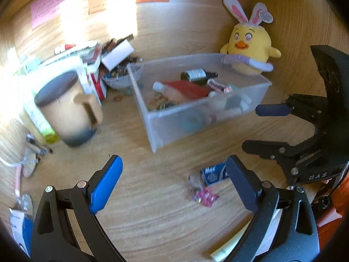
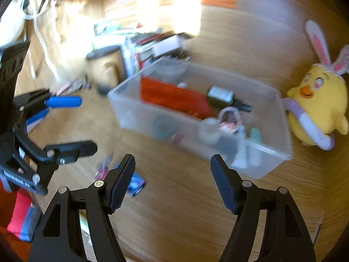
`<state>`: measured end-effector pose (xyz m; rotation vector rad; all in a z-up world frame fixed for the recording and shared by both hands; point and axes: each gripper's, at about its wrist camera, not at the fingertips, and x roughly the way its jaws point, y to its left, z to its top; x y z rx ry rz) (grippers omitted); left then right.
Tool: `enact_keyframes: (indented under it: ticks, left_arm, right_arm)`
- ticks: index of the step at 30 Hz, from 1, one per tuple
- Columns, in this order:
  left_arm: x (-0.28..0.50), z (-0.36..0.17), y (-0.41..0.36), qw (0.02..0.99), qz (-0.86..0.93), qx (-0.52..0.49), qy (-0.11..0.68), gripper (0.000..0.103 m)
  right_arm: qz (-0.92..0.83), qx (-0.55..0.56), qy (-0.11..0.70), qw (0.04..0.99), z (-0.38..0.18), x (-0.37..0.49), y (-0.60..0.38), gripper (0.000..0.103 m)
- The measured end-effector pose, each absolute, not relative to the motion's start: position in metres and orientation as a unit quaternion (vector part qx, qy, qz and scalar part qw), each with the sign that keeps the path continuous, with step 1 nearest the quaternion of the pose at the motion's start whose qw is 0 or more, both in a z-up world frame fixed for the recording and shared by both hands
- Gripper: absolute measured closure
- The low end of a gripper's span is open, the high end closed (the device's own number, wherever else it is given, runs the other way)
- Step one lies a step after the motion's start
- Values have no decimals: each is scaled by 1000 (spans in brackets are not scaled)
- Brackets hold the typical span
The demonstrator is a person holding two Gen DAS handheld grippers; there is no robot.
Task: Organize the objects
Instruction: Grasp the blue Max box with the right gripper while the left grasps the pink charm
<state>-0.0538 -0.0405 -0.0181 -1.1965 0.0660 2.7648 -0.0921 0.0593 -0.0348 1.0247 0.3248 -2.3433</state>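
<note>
Bare desk [image 1: 152, 207] fronts the bin [image 1: 174, 118]; wrappers [image 1: 204, 193] nearby.

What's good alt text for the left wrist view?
The left gripper, fingers open and empty, hovers over a wooden desk near a small blue packet and a pink wrapper. Behind sit a clear plastic bin of assorted items, a yellow chick plush and a tan mug; the right gripper enters at right.

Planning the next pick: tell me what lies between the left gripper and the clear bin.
Left wrist view: a blue packet and a pink wrapper on the desk, between the open left gripper and the bin.
</note>
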Motion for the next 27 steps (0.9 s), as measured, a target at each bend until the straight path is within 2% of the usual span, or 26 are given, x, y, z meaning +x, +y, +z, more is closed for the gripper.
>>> enact_keyframes:
  ticks: [8,19,22,27]
  left_arm:
    - [-39,-43,-48,72,901,-428,16,6]
    - [-37,-60,-42,89,887,-452,23,6]
    - [-38,-62,-39,91,885,-456,26,6]
    - [-39,-60,-32,100,888,-448,32,9]
  right_arm:
    - [-832,430,158,313,-68,-91,31,34]
    - [-819,429,202,324,-81,-87,10,36]
    - [-814,429,210,331,-84,-85,6,47]
    - [-812,428,207,340,-83,-87,3,76]
